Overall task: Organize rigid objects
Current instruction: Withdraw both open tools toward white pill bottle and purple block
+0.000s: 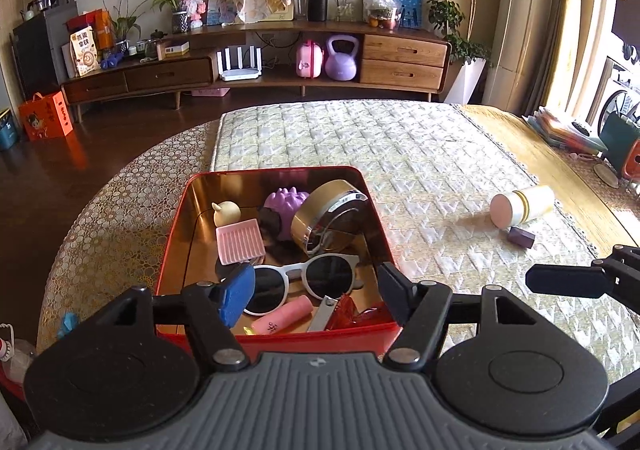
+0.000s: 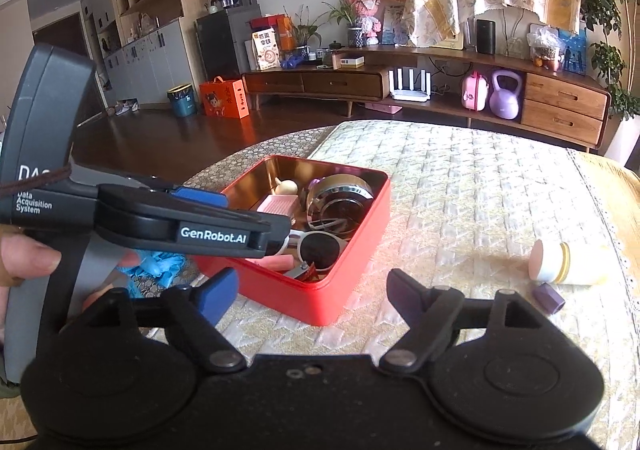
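Note:
A red tin box sits on the quilted table cover. It holds white sunglasses, a gold compact, a pink comb, a purple toy, a pink tube and nail clippers. A cream jar lies on its side to the right, a small purple block beside it. My left gripper is open and empty over the box's near edge. My right gripper is open and empty in front of the box.
A wooden TV cabinet with a purple kettlebell stands across the dark floor. An orange box sits on the floor at left. Stacked papers and a stand lie at the table's far right. Blue gloves lie left of the box.

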Demonstrator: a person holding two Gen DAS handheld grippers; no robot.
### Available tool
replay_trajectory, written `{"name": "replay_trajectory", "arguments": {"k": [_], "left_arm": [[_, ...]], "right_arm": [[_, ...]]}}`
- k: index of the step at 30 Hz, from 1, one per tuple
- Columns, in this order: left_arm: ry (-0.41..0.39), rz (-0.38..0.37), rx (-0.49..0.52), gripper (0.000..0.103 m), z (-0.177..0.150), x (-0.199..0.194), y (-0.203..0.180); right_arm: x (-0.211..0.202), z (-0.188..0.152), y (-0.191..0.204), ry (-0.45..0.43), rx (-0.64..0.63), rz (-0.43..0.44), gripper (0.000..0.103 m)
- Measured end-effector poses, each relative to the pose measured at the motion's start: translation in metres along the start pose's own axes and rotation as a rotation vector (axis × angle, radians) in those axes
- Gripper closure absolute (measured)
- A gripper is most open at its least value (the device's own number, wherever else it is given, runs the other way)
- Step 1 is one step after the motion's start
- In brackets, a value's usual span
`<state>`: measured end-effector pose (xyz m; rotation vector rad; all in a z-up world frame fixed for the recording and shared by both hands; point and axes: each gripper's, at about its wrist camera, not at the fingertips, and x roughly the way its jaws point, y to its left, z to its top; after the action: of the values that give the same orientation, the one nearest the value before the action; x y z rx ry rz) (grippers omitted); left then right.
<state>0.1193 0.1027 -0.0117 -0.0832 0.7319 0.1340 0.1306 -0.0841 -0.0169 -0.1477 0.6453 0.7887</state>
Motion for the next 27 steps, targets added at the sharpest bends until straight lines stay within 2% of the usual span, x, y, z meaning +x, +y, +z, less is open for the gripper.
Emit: {"name": "replay_trajectory", "arguments": {"k": [3,9,11,22,27], "left_arm": [[-0.011,-0.015,0.008,0.028,-0.005,-0.008,-0.012],[-0.006,-0.056,0.024,0.027,-0.01,-0.016,-0.038],[-0.007,-0.068,0.024,0.023,-0.011,-0.017,-0.046],[-0.024,-0.101,0.034,0.021,-0.014,-0.014,-0.091],[-0.02,-0.117,0.037,0.021,-0.016,-0.005,-0.112]], "right_arm": [[-0.01,-0.006,-0.009,-0.008,0.009,-0.011,0.015],[-0.027,-0.015,-0.031,-0.027,0.042,-0.037,0.004],[-0.032,-0.02,-0.038,-0.034,0.046,-0.046,0.0],[-0.058,-0.04,-0.097,-0.053,0.103,-0.125,0.0],[-0.067,-0.046,-0.128,-0.035,0.118,-0.166,0.0]]}}
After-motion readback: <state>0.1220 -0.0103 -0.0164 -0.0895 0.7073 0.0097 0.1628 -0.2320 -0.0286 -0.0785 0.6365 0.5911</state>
